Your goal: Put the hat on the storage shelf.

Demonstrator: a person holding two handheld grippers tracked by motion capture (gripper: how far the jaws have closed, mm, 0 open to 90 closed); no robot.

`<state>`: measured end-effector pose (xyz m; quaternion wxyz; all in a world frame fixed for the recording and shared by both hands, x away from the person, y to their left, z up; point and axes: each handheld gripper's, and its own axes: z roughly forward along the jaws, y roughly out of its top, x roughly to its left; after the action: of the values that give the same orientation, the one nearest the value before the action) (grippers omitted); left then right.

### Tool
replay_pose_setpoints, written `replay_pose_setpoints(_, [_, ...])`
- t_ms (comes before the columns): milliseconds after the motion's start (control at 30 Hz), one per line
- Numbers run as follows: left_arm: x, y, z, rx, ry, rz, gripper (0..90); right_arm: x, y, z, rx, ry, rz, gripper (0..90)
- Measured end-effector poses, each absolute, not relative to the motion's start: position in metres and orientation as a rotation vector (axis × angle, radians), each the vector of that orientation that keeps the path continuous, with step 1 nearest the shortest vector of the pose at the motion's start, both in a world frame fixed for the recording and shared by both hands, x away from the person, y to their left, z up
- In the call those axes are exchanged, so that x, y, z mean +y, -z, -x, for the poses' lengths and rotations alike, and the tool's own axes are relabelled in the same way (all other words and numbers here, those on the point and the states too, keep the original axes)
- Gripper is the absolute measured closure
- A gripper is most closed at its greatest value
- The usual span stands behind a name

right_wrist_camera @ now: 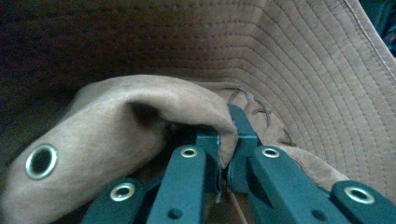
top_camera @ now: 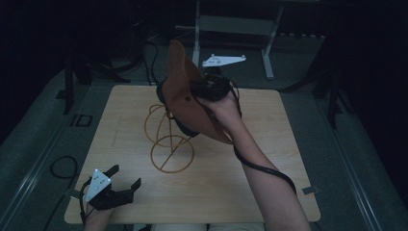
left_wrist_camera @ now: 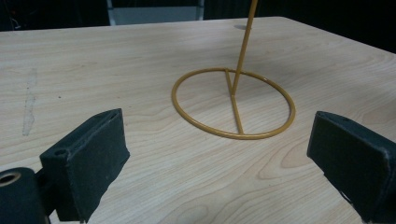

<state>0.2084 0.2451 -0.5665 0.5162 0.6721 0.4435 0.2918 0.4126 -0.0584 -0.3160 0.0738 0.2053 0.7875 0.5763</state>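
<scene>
**Hat held aloft, stand bare**

Above the far middle of the wooden table (top_camera: 269, 178), the right gripper (top_camera: 204, 89) holds a brown brimmed hat (top_camera: 190, 98) in the air, tilted on edge over the yellow wire stand (top_camera: 168, 144). Its jaws are clamped on a fold of the hat's soft brown fabric (right_wrist_camera: 154, 116), beside a metal eyelet (right_wrist_camera: 42, 161); rows of stitching ring the brim. No readable writing or label shows on the hat.

At the near left corner, the left gripper (left_wrist_camera: 217, 154) hovers low with jaws spread wide and nothing between them, facing the stand's round base ring (left_wrist_camera: 233, 103), which rests on the table. The ring encloses only its crossbar and upright rod.
</scene>
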Motion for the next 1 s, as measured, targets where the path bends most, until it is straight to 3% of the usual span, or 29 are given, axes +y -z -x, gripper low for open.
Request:
replay_pose_setpoints(233, [0.247,0.568,-0.209,1.078,-0.681,-1.593,5.9,-0.033,0.336,-0.411,2.452,-1.625,-0.575,83.4])
replay_pose_setpoints(367, [0.250,0.569,-0.210,1.086,-0.666,-1.586,5.9,-0.021,0.341,-0.409,2.493,-1.594,-0.547,75.2])
replay_pose_setpoints(533, [0.248,0.570,-0.211,1.083,-0.657,-1.587,5.9,-0.004,0.351,-0.403,2.516,-1.579,-0.457,52.3])
replay_pose_setpoints(567, [0.248,0.571,-0.211,1.083,-0.655,-1.586,5.9,-0.004,0.351,-0.403,2.516,-1.579,-0.457,52.3])
replay_pose_setpoints(600, [0.249,0.571,-0.211,1.085,-0.649,-1.584,6.0,0.001,0.354,-0.400,2.511,-1.598,-0.432,35.0])
replay_pose_setpoints(633, [0.249,0.571,-0.211,1.088,-0.646,-1.584,6.0,0.001,0.354,-0.400,2.511,-1.598,-0.432,35.0])
replay_pose_setpoints(767, [0.250,0.572,-0.212,1.094,-0.641,-1.578,5.9,0.020,0.362,-0.390,2.489,-1.506,-0.268,20.2])
replay_pose_setpoints(1000, [0.248,0.572,-0.211,1.087,-0.633,-1.586,5.9,0.040,0.371,-0.382,2.505,-1.327,-0.211,21.6])
